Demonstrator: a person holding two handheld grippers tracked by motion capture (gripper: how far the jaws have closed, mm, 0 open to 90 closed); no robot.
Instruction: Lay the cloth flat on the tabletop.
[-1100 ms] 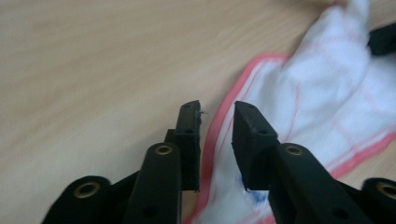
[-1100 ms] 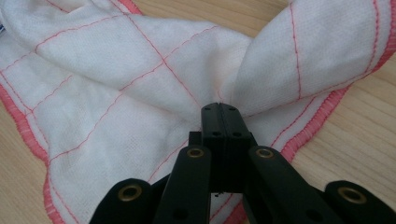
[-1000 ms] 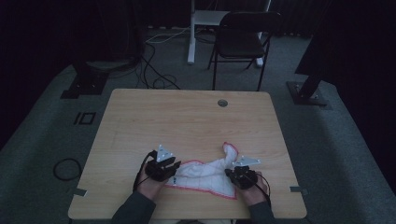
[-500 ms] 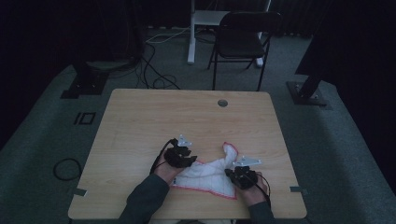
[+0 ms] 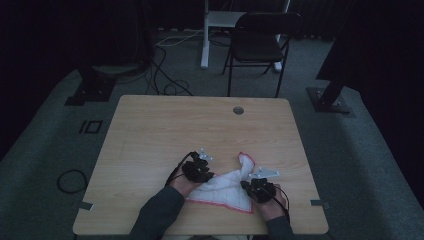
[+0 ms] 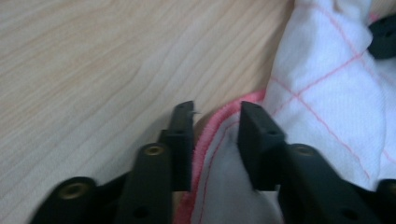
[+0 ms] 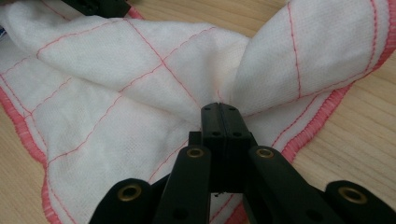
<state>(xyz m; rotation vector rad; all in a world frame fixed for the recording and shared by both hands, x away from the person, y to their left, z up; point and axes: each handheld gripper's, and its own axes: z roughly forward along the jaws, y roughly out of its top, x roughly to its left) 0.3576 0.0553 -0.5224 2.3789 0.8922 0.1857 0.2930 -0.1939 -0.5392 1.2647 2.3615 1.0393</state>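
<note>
1. Left tongs (image 6: pixel 215 122): jaws parted narrowly, straddling the pink hem of the cloth (image 6: pixel 327 93); not clamped.
2. Right tongs (image 7: pixel 219 114): jaws pressed together, pinching a fold of the cloth.
3. Cloth: white, pink grid lines and pink edging; rumpled, lying at the near edge of the counter (image 5: pixel 165 130) between both hands.
4. Chair (image 5: pixel 260 45): black, standing beyond the counter.
</note>
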